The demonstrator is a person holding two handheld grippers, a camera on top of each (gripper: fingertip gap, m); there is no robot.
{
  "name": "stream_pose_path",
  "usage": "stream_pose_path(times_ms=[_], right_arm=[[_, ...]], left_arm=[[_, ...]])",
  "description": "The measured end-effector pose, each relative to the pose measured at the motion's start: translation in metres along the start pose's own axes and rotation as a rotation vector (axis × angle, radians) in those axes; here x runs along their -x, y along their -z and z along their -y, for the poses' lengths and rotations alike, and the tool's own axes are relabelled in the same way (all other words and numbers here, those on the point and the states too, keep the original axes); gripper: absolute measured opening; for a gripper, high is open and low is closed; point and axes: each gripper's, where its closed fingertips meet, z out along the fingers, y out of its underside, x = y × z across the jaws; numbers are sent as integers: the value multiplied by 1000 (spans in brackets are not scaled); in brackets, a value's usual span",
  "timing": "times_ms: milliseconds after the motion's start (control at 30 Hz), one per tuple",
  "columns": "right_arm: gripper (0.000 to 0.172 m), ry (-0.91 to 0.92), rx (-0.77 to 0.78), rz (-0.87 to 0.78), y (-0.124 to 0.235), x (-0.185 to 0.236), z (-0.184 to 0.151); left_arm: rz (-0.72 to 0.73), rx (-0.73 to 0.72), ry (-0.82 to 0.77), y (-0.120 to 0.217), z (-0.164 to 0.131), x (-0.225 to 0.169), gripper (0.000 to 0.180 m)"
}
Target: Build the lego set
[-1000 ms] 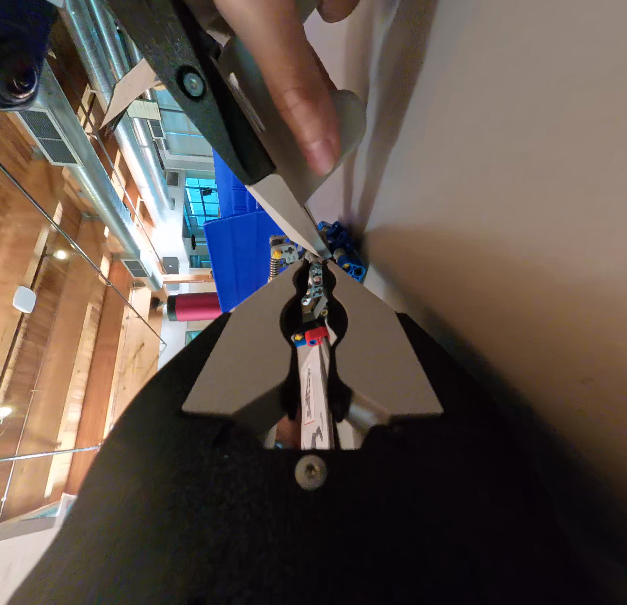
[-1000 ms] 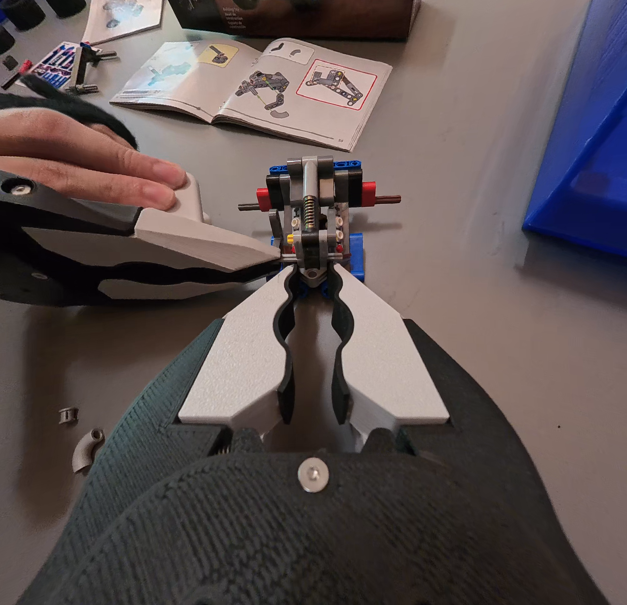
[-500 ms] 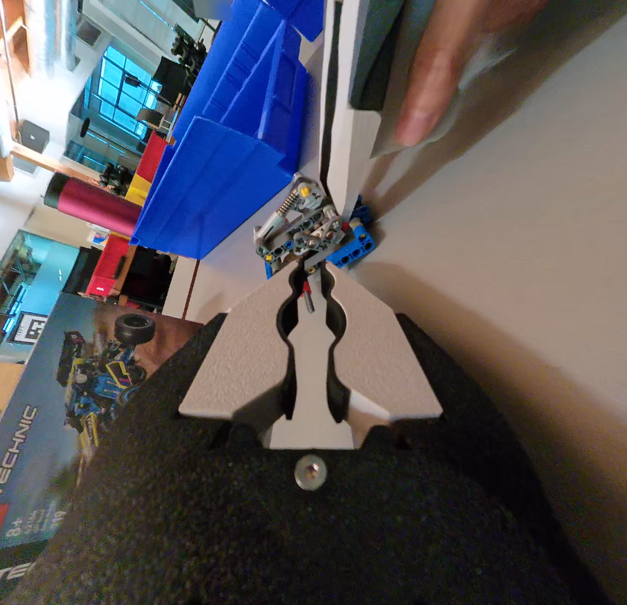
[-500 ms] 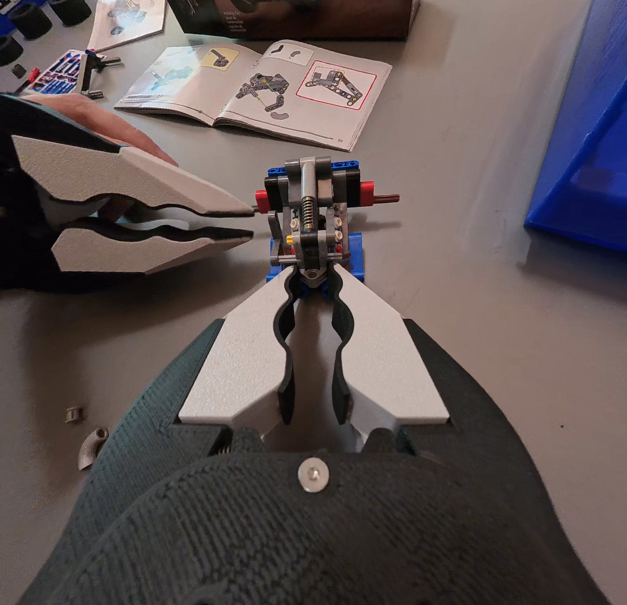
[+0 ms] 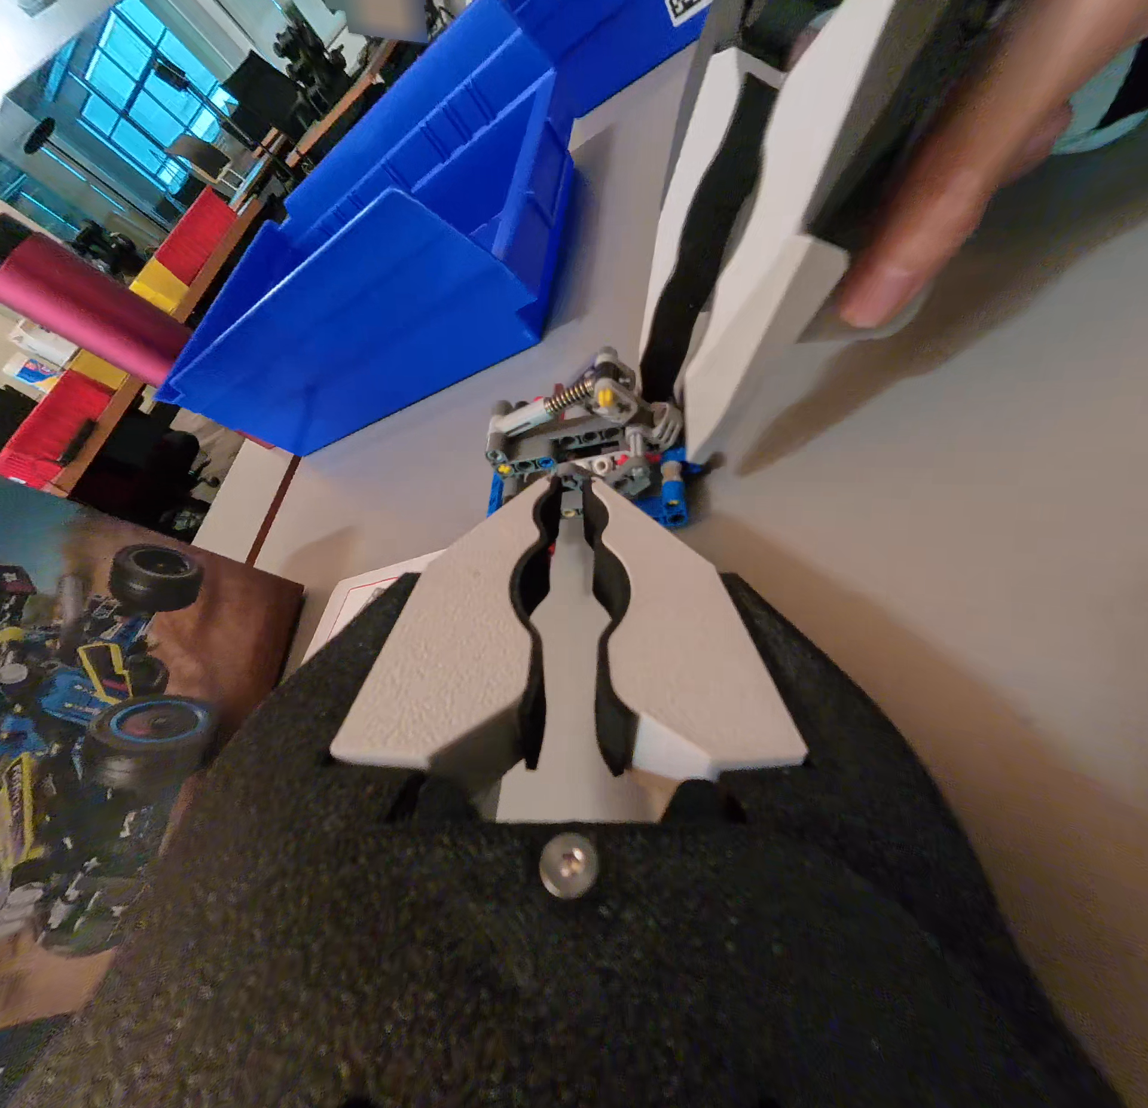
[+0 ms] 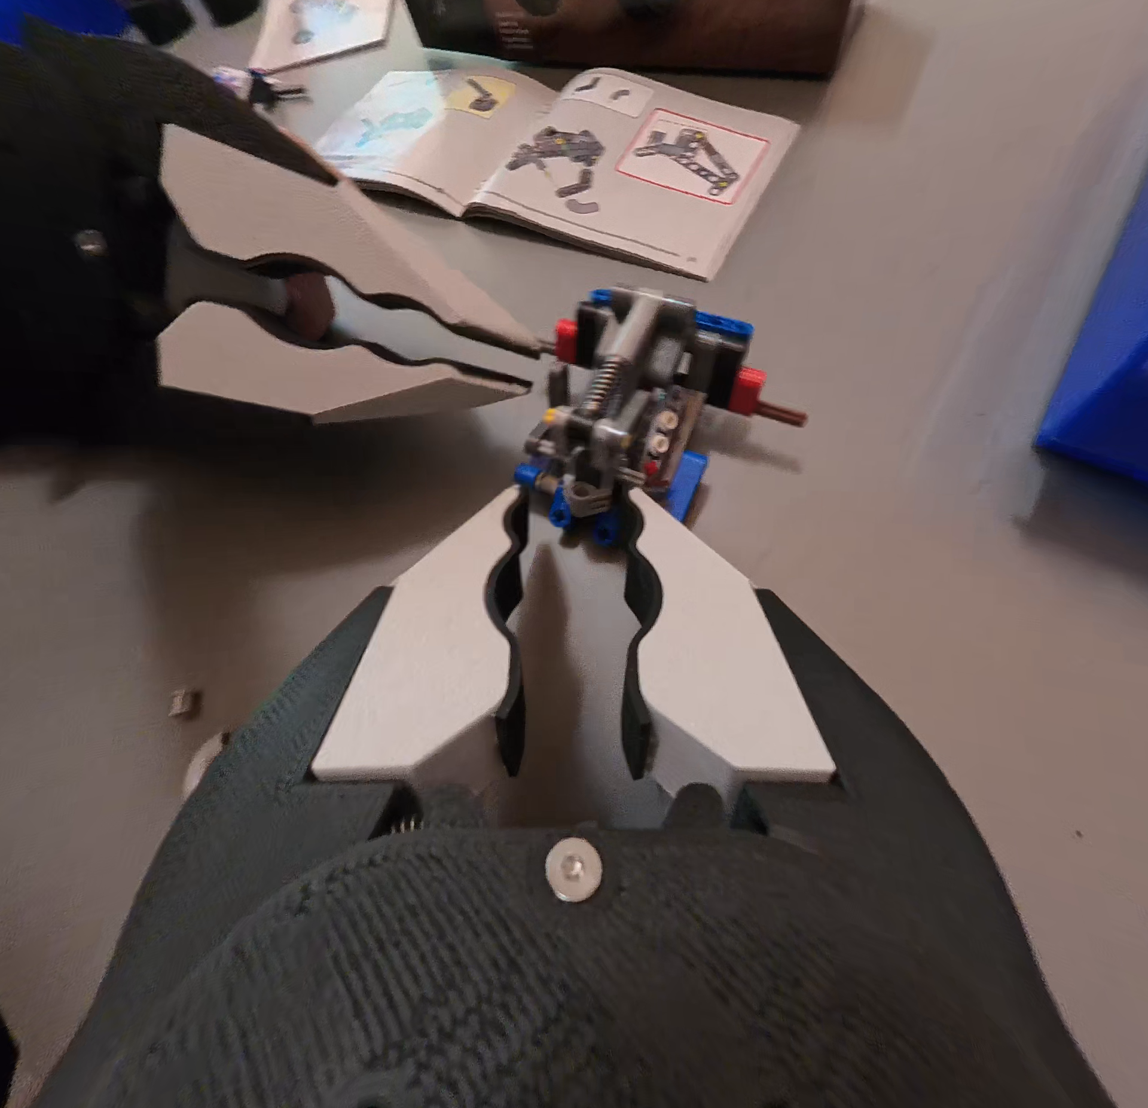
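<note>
A small grey, black and blue brick assembly [image 6: 640, 395] with a metal spring and red bushes on a side axle sits on the grey table [image 6: 901, 612]. My right gripper [image 6: 578, 510] is open. Its pads stand on either side of the assembly's near end, where blue pins show, with a gap on each side. My left gripper [image 5: 568, 488] is shut on a narrow grey part at the assembly's side [image 5: 578, 432]. The right wrist view shows it [image 6: 533, 367] coming in from the left, at the dark axle stub by a red bush. A person's hand holds each gripper.
Blue bins stand to the right [image 6: 1106, 364] and also show in the left wrist view [image 5: 373, 308]. An open instruction booklet [image 6: 559, 165] lies behind the assembly, with a picture box [image 6: 621, 9] and black tyres [image 6: 161, 16] beyond. Small grey parts [image 6: 184, 702] lie near left. Less than 4 cm separates the two grippers' tips.
My right jaws have widened and let go of the assembly's near end. My left gripper has swung round to the side axle and closed there. The assembly has turned and tilted.
</note>
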Motion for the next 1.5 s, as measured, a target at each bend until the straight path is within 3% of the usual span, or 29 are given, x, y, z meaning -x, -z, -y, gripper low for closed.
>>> stream_pose_path(times_ms=[67,167,267,467,700,800,1033,1167,1300,1500], right_arm=[[42,3,-42,55,6,7,5],[35,-48,-138,30,25,-1,22],[22,-25,-212,-76,39,-17,34],[24,344,-249,-186,24,-16,42],[23,615,-104,-203,4,-23,34],[16,626,-149,-179,1,-19,35],[15,666,-157,-182,2,-12,33],[15,663,-179,-193,8,-11,40],[15,614,-235,-158,16,-6,47],[15,601,-281,-124,16,3,52]], left_arm=[[0,-5,-2,1,0,0,3],[-17,2,-7,0,0,-3,3],[-70,5,137,2,2,3,4],[-276,27,624,0,3,12,8],[-313,127,797,-12,-5,12,19],[-332,139,827,-19,-6,11,16],[-387,132,770,-23,-10,3,8],[-381,38,576,-17,-3,7,6],[-280,-16,333,-14,0,17,5],[-288,45,258,-14,-9,11,7]])
